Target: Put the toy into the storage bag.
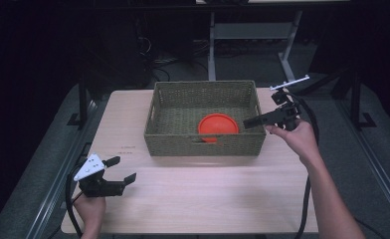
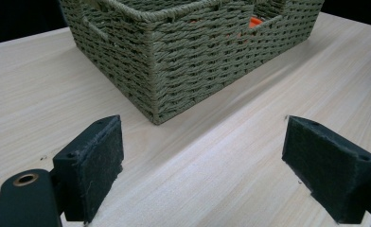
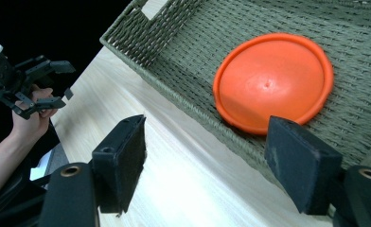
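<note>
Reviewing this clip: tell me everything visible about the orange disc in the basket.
The orange disc is round, smooth and matte, plastic or rubber by its look, with a raised rim and a tiny dimple at its centre. It lies flat on the floor of the woven green basket, toward its near wall. Only the basket touches it; the right gripper, jaws open, is beside it without contact.

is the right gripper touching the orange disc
Apart. In the right gripper view the right gripper has open jaws straddling the basket rim, with the orange disc lying untouched beyond them.
</note>
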